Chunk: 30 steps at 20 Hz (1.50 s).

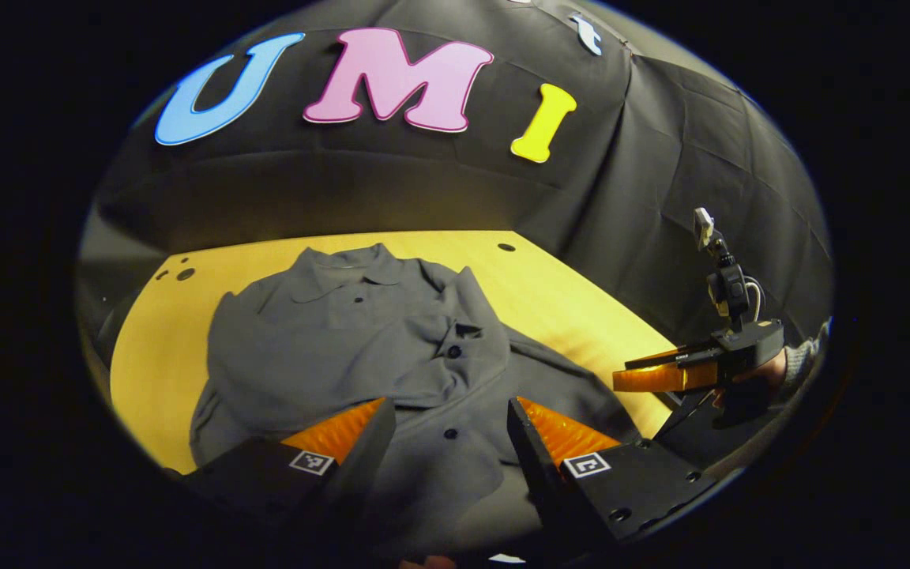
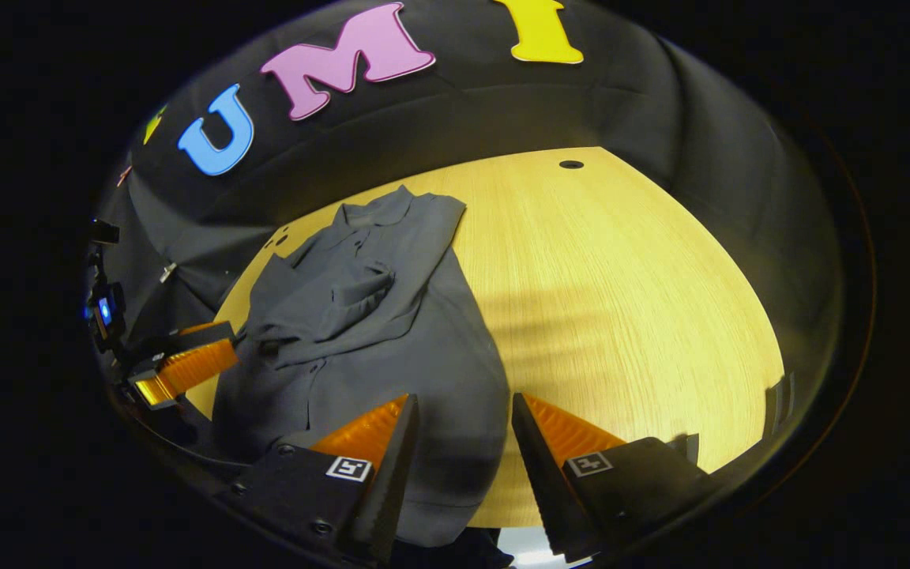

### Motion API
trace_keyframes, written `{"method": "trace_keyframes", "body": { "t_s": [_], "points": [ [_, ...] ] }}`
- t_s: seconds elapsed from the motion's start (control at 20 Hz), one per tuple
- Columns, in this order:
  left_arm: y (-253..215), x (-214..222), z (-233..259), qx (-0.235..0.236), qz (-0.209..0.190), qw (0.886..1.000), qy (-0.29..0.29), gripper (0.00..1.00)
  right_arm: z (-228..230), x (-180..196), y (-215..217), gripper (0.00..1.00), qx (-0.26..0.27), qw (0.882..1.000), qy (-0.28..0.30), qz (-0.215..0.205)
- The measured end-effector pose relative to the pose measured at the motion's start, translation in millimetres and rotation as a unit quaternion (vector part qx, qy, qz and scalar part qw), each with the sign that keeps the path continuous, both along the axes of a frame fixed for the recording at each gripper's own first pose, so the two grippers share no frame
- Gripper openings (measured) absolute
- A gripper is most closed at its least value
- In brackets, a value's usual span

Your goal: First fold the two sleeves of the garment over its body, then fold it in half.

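Between the spread fingers of the left gripper, which grasps nothing, lies the grey garment, sleeves folded across its body; ahead of the right gripper, likewise released, the garment's hem sits on the wooden table; collar farthest away.

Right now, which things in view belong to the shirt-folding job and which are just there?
Part of the job:
- gray shirt, sleeves already folded across its front
- left tool, open above the hem
- right tool, open above the hem

Just there:
- wooden table
- black cloth wall
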<state>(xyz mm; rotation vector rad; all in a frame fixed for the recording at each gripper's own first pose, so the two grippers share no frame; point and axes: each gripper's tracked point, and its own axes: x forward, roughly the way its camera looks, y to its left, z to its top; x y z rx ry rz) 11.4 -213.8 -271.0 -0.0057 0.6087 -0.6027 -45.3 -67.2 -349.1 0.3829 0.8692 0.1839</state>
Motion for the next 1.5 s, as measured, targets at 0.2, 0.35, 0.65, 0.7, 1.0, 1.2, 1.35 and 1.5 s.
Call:
{"method": "trace_keyframes", "body": {
  "t_s": [0.2, 0.35, 0.65, 0.7, 1.0, 1.2, 1.35, 1.5],
  "points": [
    [53.0, -16.7, -10.2, 0.026, 0.028, 0.999, 0.02, 0.9, -2.9, -15.9, 3.3, 0.81, -0.007, 1.0, 0.013, 0.005],
    [101.4, -31.3, -27.1, 0.051, 0.06, 0.996, 0.042, 0.9, -9.9, -31.3, 0.8, 0.81, -0.016, 0.999, 0.03, 0.0],
    [174.1, -71.3, -75.1, 0.083, 0.117, 0.984, 0.101, 0.9, -28.7, -60.7, 1.7, 0.81, -0.025, 0.997, 0.067, -0.003],
    [181.6, -77.0, -80.7, 0.085, 0.125, 0.983, 0.108, 0.9, -31.1, -64.4, 3.6, 0.81, -0.025, 0.997, 0.072, -0.001],
    [214.7, -93.9, -114.4, 0.115, 0.168, 0.967, 0.152, 0.9, -52.3, -74.4, 16.8, 0.81, -0.038, 0.995, 0.097, 0.005],
    [210.8, -91.0, -123.8, 0.136, 0.162, 0.963, 0.166, 0.9, -56.7, -69.6, 18.1, 0.81, -0.085, 0.992, 0.095, 0.021],
    [210.6, -87.5, -124.9, 0.14, 0.16, 0.963, 0.168, 0.93, -61.3, -65.7, 20.9, 0.8, -0.127, 0.986, 0.095, 0.048],
    [198.9, -81.5, -125.9, 0.139, 0.139, 0.966, 0.169, 0.87, -61.4, -57.7, 29.1, 0.76, -0.123, 0.988, 0.085, 0.046]
  ]
}}
